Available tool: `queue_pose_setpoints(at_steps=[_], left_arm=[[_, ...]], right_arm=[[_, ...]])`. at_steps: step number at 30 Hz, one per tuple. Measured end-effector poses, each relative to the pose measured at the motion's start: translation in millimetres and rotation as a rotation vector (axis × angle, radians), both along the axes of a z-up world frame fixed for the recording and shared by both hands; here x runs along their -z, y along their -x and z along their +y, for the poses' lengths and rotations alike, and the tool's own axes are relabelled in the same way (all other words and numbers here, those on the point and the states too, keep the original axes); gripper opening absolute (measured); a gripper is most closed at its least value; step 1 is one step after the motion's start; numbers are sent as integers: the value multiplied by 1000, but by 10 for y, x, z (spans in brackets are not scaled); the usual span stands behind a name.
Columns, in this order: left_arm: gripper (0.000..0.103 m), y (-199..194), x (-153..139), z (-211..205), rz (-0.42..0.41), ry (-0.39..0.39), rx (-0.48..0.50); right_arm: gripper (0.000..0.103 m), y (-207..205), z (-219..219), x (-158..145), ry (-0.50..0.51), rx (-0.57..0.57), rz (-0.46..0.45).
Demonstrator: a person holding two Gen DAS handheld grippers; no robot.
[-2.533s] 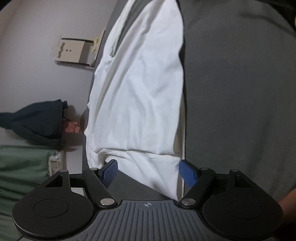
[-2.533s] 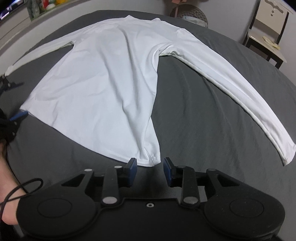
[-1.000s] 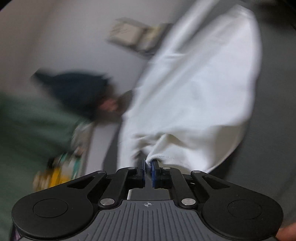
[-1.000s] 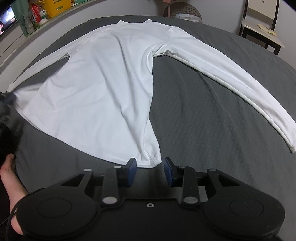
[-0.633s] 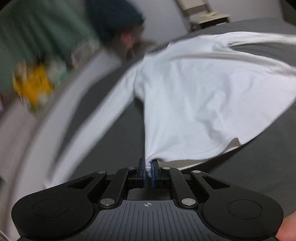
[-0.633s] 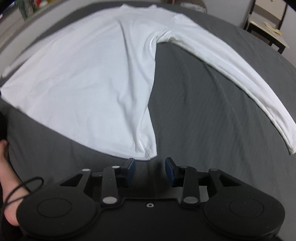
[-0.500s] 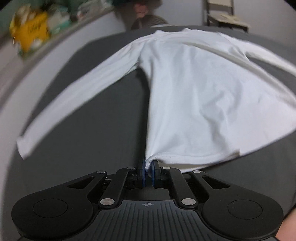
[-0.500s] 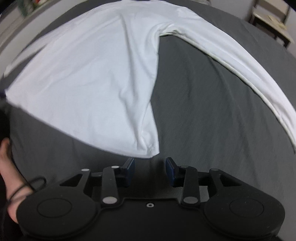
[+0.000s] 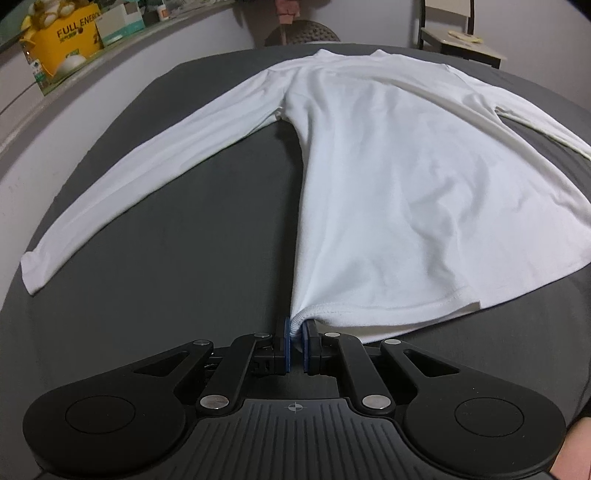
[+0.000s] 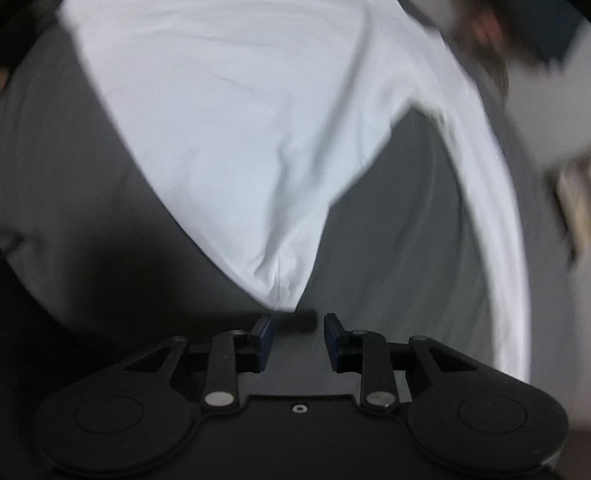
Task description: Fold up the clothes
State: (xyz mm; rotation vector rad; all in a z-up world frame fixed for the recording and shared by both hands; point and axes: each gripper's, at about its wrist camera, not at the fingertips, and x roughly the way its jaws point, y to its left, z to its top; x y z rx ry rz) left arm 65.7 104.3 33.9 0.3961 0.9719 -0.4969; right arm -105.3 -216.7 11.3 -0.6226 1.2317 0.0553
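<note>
Only the left wrist view shows the yellow cardboard box point(image 9: 61, 35). There the left gripper point(image 9: 294, 334) pinches the hem corner of the white long-sleeved cotton shirt point(image 9: 388, 184); the right gripper point(image 10: 297, 326), jaws apart and just been closing, sits just short of the other corner.

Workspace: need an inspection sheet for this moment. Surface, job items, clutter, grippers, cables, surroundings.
Surface: dark grey bed cover, bare apart from the shirt.
Job's things: white long-sleeve shirt spread flat, both sleeves out to the sides, collar at the far end.
Clutter: nothing seen on the cover.
Grippers: left gripper shut on the shirt's near hem corner. Right gripper open at the other hem corner; its jaws have just been closing, cloth not yet between the fingers. Right wrist view is blurred.
Cables: nothing seen.
Surroundings: yellow box and cartons on a ledge; chair beyond the bed.
</note>
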Motion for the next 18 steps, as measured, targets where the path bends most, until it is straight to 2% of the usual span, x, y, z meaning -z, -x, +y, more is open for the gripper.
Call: queue_pose_setpoints(at_steps=[1,4,8,12,18], left_arm=[[6,-16,6,6,6,3,-1],[6,-68,39,32,34,19,-10],[6,-101,78,46,62,49,-13],[6,-159,129,71,96,80,-36],[6,-188,180,66,121,100,-43]], right_arm=[[29,48,63,42,55,-72,-14],[29,131,133,77,105,-187,-41],[28,155,177,70,101,-247,-53],[23,184,217,58,104,-314,-85],[23,106,268,97,93,-358,17]])
